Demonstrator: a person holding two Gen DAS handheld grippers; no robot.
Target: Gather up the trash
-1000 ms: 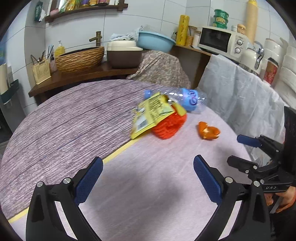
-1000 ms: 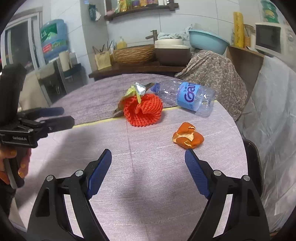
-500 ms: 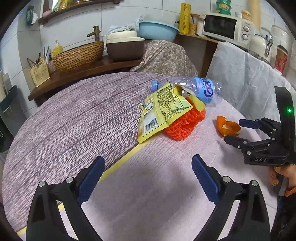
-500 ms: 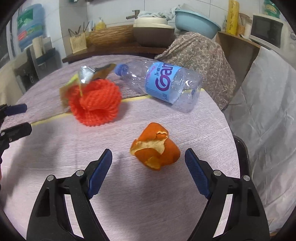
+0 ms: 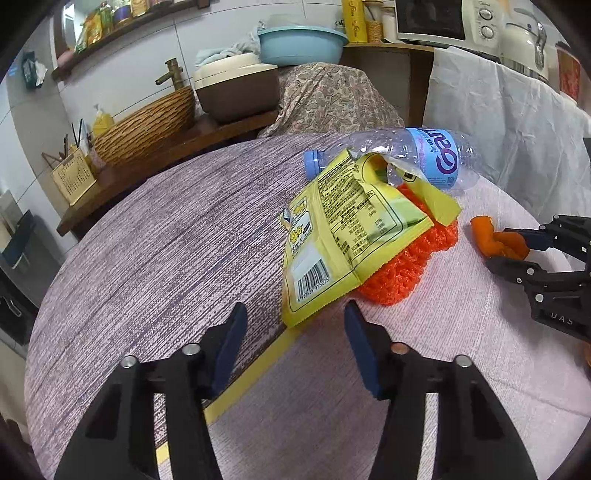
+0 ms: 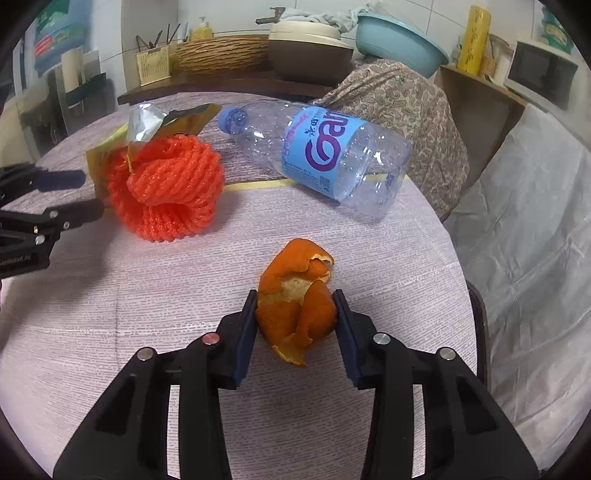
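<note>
An orange peel (image 6: 297,312) lies on the round table (image 6: 147,332); my right gripper (image 6: 295,317) has its pads against both sides of it. The peel also shows in the left wrist view (image 5: 496,242). A yellow snack wrapper (image 5: 343,236) rests on an orange foam net (image 5: 410,266), with its lower corner just ahead of my half-open, empty left gripper (image 5: 293,339). The net (image 6: 168,194) and an empty plastic bottle (image 6: 325,153) lie further back.
A yellow tape line (image 5: 255,369) crosses the tablecloth. A patterned covered chair (image 5: 328,99) and a white cloth (image 5: 509,118) stand beyond the table. A wicker basket (image 5: 146,129), a brown pot (image 5: 236,88) and a microwave (image 5: 447,18) sit on counters behind.
Both grippers moved forward and narrowed. The right one closed around the orange peel. The left one came up to the wrapper's corner.
</note>
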